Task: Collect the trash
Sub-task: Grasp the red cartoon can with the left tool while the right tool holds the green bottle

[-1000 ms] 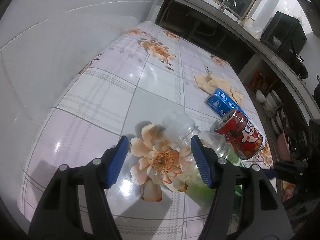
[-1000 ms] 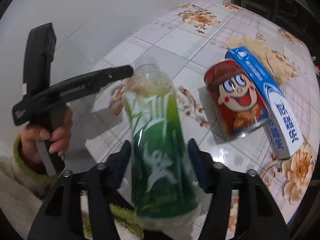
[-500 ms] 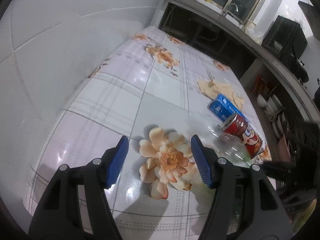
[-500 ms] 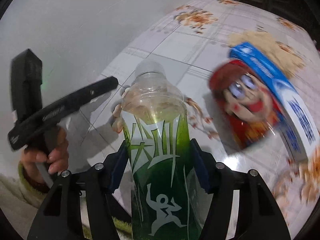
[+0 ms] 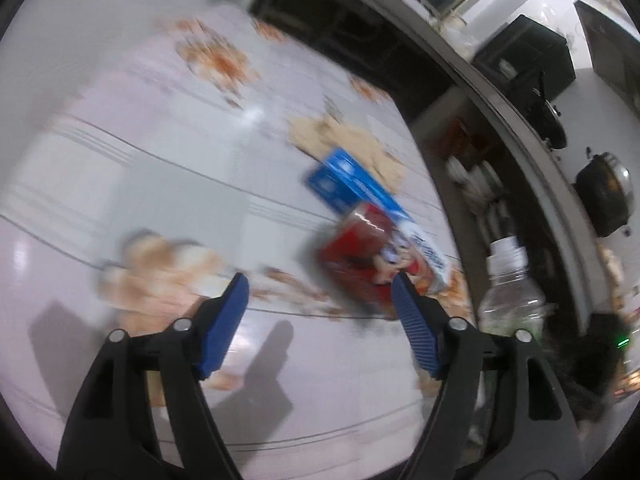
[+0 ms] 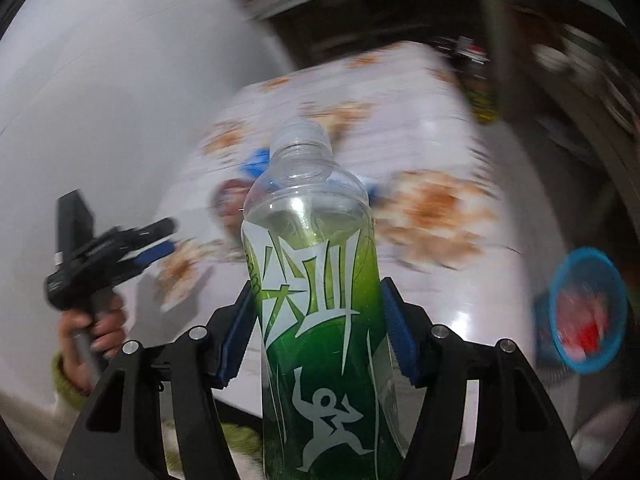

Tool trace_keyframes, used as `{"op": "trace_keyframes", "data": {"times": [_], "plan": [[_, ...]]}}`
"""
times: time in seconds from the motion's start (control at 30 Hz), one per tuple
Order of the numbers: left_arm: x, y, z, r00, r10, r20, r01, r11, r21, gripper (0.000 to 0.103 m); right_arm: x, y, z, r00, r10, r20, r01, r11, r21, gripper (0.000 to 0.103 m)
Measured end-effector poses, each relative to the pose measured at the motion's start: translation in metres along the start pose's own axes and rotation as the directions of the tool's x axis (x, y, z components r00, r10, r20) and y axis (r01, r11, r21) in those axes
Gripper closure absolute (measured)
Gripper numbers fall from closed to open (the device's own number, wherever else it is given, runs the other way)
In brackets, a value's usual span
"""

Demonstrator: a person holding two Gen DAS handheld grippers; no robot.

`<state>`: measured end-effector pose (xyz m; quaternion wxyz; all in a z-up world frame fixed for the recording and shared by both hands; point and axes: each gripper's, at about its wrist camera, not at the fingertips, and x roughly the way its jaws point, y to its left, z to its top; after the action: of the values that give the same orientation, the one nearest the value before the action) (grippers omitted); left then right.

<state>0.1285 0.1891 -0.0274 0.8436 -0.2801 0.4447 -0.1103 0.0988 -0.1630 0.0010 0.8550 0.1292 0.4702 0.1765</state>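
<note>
Right gripper (image 6: 318, 332) has pulled the green bottle (image 6: 320, 320) up off the table (image 5: 140, 184), pads pinching its sides. Left gripper (image 5: 320, 320), jaws opening w/ nothing between, now swings toward the red can (image 5: 360, 260). Prob next pickup imo.

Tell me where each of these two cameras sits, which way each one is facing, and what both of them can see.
Left wrist: rides the left gripper, facing down across the floral table at the red can and blue box; its jaws are opening, nothing between them.
Right wrist: rides the right gripper, clamped on the green bottle, facing over the table; the person's left hand shows.
Shared: bottle, can, box, table; the left gripper appears in both.
</note>
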Motion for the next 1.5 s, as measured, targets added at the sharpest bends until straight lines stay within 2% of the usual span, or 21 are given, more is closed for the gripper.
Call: {"op": "trace_keyframes", "data": {"times": [0.07,0.17,0.33,0.43,0.53,0.6,0.73,0.83,0.9,0.97,1.03,1.2,1.4,1.5], "plan": [[0.016,-0.006,0.003,0.998,-0.048,-0.041,0.046,0.997,-0.059,0.028,0.005,-0.013,-0.003,0.999,-0.039,0.006,0.039,0.998,0.057,0.044],[0.039,-0.010,0.009,0.993,-0.084,-0.079,0.072,0.987,-0.145,0.026,0.013,-0.024,-0.006,0.999,-0.044,0.013,0.042,0.993,0.109,0.044],[0.077,-0.010,0.015,0.988,-0.098,-0.117,0.060,0.955,-0.291,0.026,0.020,-0.031,-0.009,0.999,-0.032,0.021,0.029,0.987,0.156,0.044],[0.092,-0.012,0.015,0.989,-0.095,-0.109,0.053,0.939,-0.341,0.028,0.017,-0.039,-0.011,1.000,-0.023,0.021,0.019,0.986,0.167,0.043],[0.097,-0.019,0.016,0.993,-0.069,-0.091,0.034,0.939,-0.343,0.028,0.018,-0.046,-0.012,1.000,-0.020,0.018,0.017,0.984,0.175,0.043],[0.101,-0.022,0.016,0.995,-0.063,-0.080,0.031,0.937,-0.347,0.036,0.018,-0.051,-0.012,1.000,-0.010,0.017,0.007,0.982,0.189,0.043],[0.104,-0.026,0.016,0.998,-0.041,-0.052,0.022,0.943,-0.333,0.036,0.020,-0.057,-0.012,1.000,0.008,0.019,-0.011,0.979,0.202,0.044],[0.102,-0.030,0.014,0.999,-0.015,-0.033,0.005,0.958,-0.285,0.036,0.020,-0.056,-0.013,1.000,0.009,0.020,-0.013,0.980,0.200,0.043],[0.097,-0.037,0.011,1.000,0.026,-0.015,-0.029,0.975,-0.219,0.037,0.020,-0.057,-0.013,1.000,0.010,0.021,-0.014,0.980,0.199,0.043],[0.089,-0.047,0.008,0.998,0.063,0.022,-0.060,0.992,-0.115,0.037,0.020,-0.057,-0.013,1.000,0.007,0.021,-0.011,0.980,0.197,0.043],[0.082,-0.060,0.001,0.992,0.109,0.069,-0.110,0.994,0.014,0.037,0.020,-0.056,-0.013,1.000,0.005,0.022,-0.009,0.981,0.195,0.044],[0.072,-0.084,-0.020,0.978,0.154,0.138,-0.183,0.955,0.233,0.037,0.020,-0.054,-0.012,1.000,-0.001,0.020,-0.002,0.982,0.189,0.043],[0.061,-0.097,-0.044,0.971,0.132,0.200,-0.197,0.914,0.354,0.037,0.021,-0.053,-0.012,1.000,-0.008,0.019,0.004,0.982,0.189,0.043],[0.057,-0.102,-0.059,0.964,0.123,0.236,-0.215,0.883,0.418,0.037,0.021,-0.052,-0.012,1.000,-0.010,0.019,0.006,0.982,0.189,0.043]]}}
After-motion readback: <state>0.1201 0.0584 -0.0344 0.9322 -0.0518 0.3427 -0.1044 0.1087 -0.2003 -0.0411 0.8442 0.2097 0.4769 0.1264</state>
